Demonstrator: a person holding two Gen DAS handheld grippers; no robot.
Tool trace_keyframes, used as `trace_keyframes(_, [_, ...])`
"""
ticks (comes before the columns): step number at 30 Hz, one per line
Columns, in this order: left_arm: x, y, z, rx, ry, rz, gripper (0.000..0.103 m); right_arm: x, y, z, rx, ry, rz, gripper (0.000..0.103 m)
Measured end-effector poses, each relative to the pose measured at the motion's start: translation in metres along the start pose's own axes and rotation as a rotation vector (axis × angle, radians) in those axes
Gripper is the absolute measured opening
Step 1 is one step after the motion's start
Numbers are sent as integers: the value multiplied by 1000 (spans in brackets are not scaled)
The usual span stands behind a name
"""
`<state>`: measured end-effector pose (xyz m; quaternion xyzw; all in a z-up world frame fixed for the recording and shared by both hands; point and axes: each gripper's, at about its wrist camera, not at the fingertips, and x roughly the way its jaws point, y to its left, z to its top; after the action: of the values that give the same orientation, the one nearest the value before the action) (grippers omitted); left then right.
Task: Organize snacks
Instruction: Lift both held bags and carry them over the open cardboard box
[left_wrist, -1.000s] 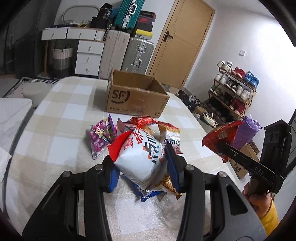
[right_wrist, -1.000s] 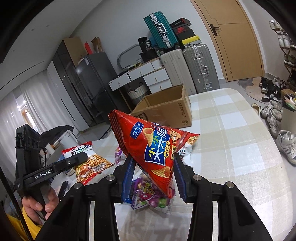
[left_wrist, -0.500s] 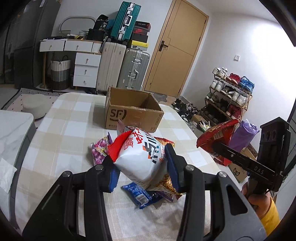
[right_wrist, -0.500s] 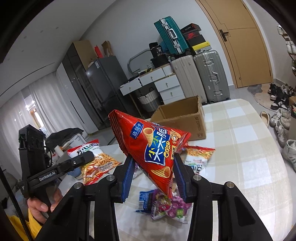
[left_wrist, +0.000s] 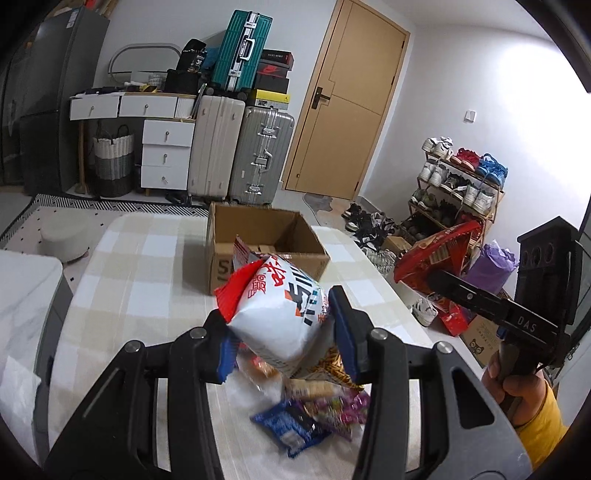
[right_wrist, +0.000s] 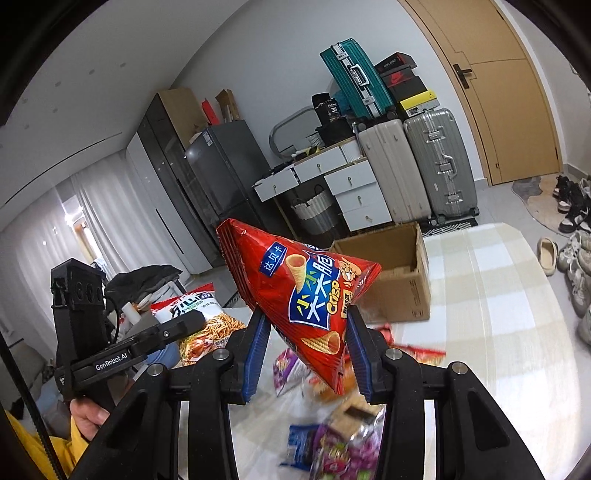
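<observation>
Left wrist view: the left hand-held gripper (left_wrist: 282, 332) is pinching a white-and-red snack bag (left_wrist: 277, 317) between its blue pads, holding it clear of the desk (left_wrist: 122, 291). The open cardboard box (left_wrist: 264, 245) is lying directly ahead, just above the bag at the centre of the frame, its mouth facing up and apparently empty. The bag's long axis is running from lower right to upper left, roughly toward the box.

At the right edge of the same view, the right hand-held gripper (left_wrist: 417, 275) is clamping a red cone-snack bag (left_wrist: 437, 251), level with the box but off to its right side.

Right wrist view: the right gripper's pads are closing on the lower tip of the red bag (right_wrist: 306, 295), whose broad sealed end is pointing to the upper left of the frame. The box (right_wrist: 393, 278) is appearing just behind and right of the bag, in the centre right.

Loose packets (left_wrist: 314, 413) are remaining on the desk at the lower centre, beneath both grippers.

Judgement: both bags are being carried toward the box; the left gripper is sitting squarely in line with it and appears nearer, so a straight forward advance should bring its bag over the opening first.
</observation>
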<state>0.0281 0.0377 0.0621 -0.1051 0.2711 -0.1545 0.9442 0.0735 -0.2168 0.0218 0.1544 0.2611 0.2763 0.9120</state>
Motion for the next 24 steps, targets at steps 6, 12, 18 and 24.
trace_keyframes(6, [17,10,49,-4,-8,6,41,18,-8,37,14,-2,28,41])
trace_keyframes(12, [55,4,103,28,1,35,41,47,-24,74,38,18,31,41])
trace_keyframes(18, [121,6,147,22,49,62,41,87,-49,95,67,61,15,41])
trace_keyframes(24, [202,22,174,6,111,100,41,129,-70,106,88,100,-1,41])
